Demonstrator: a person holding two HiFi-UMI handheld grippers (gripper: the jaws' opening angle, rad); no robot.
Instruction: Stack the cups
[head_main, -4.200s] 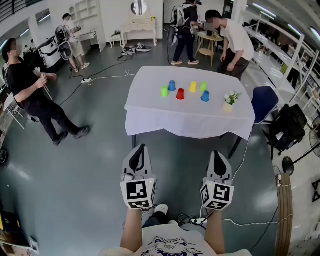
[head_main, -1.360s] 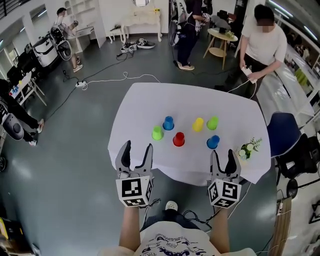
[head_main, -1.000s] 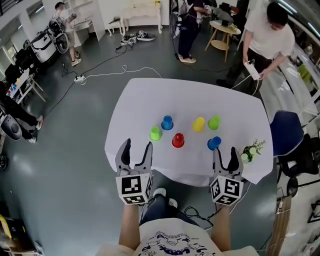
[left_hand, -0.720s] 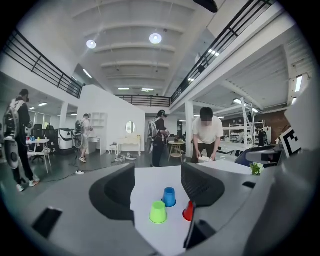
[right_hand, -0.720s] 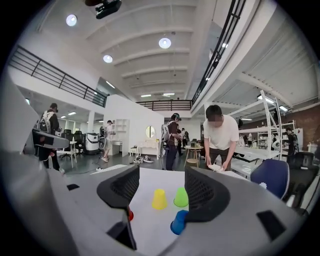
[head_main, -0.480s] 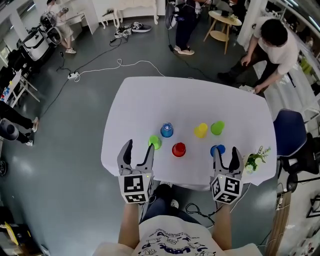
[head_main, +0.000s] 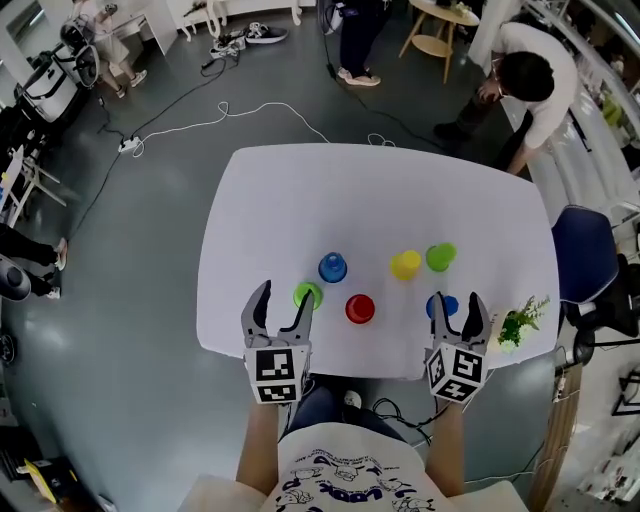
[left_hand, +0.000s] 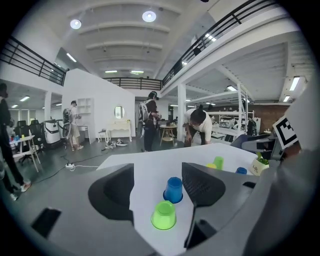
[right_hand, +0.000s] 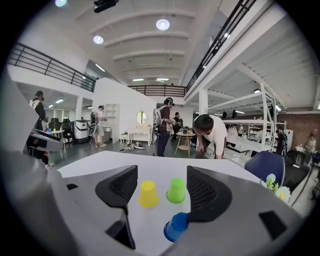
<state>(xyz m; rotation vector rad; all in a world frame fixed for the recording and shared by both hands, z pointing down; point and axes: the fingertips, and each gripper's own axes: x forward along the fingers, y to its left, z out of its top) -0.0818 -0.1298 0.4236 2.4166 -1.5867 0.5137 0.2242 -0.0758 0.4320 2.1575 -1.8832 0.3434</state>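
Six upturned cups stand on the white-clothed table (head_main: 300, 200): a green cup (head_main: 308, 294), a blue cup (head_main: 332, 267), a red cup (head_main: 360, 309), a yellow cup (head_main: 405, 265), a second green cup (head_main: 440, 257) and a second blue cup (head_main: 442, 306). My left gripper (head_main: 283, 303) is open at the near edge, its fingers flanking the green cup (left_hand: 164, 215) without touching. My right gripper (head_main: 458, 306) is open, and its jaws have just been opening. The second blue cup (right_hand: 176, 226) stands low between them, untouched, with the yellow cup (right_hand: 148, 194) and the green cup (right_hand: 176, 190) beyond.
A small potted plant (head_main: 517, 324) stands at the table's near right corner, close to my right gripper. A blue chair (head_main: 585, 262) stands right of the table. A person (head_main: 528, 75) bends over behind the far right corner. Cables (head_main: 230, 112) trail on the floor.
Both grippers have come forward and down to the table's near edge, reaching the front cups. The right jaws stand a little wider. The person at the back right has bent lower.
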